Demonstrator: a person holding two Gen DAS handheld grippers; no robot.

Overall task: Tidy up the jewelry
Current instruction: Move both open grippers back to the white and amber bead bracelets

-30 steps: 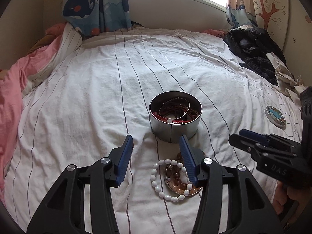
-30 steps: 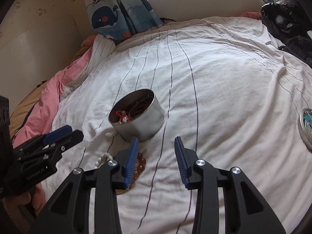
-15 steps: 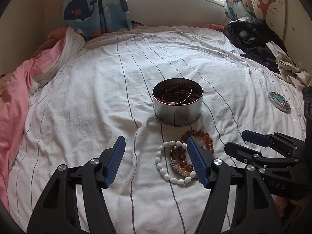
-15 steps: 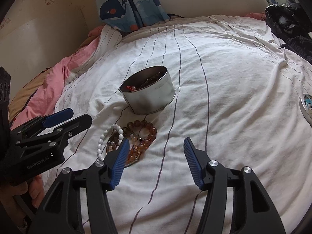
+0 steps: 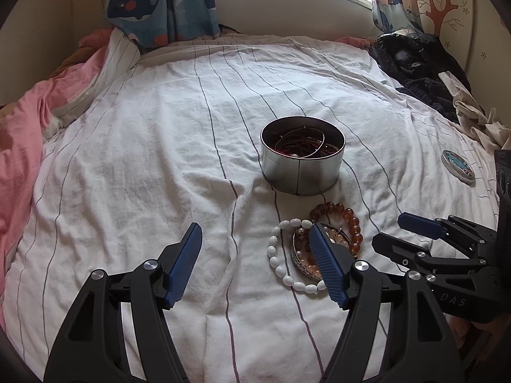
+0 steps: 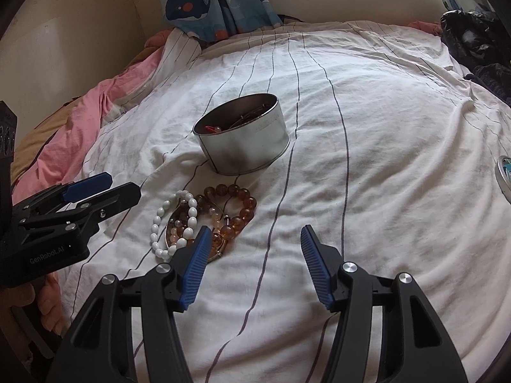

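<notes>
The left gripper (image 6: 105, 188) shows "GenRobot.AI" in pale letters on its black body in the right wrist view. The right gripper (image 5: 402, 233), seen in the left wrist view, carries the letters "DAS". Faint embossed writing runs along the wall of the round metal tin (image 6: 246, 146), too small to read.

At the far left a pink blanket (image 5: 19, 134) lies bunched along the edge of the white striped bedsheet (image 5: 143, 159), and a whale-print curtain (image 5: 159, 3) hangs behind it. The left gripper (image 5: 255, 255) hovers over bare sheet, its jaws spreading, nothing between them; its right blue pad overlaps the jewelry pile in the picture.

The tin (image 5: 302, 159) stands upright near the middle of the bed, open mouth up, with thin bangles and dark red cords coiled inside. Just in front of it lie a white bead bracelet (image 5: 281, 265) and an amber bead bracelet (image 5: 348, 223), both flat on the sheet and overlapping a flat oval piece (image 5: 303, 255) whose long axis runs roughly toward the tin.

The right gripper (image 6: 255, 255) is released, jaws apart over bare sheet just right of the pile. Farther right a small round lid (image 5: 457, 167) lies flat, and dark clothes (image 5: 415, 60) are heaped by the wall.
</notes>
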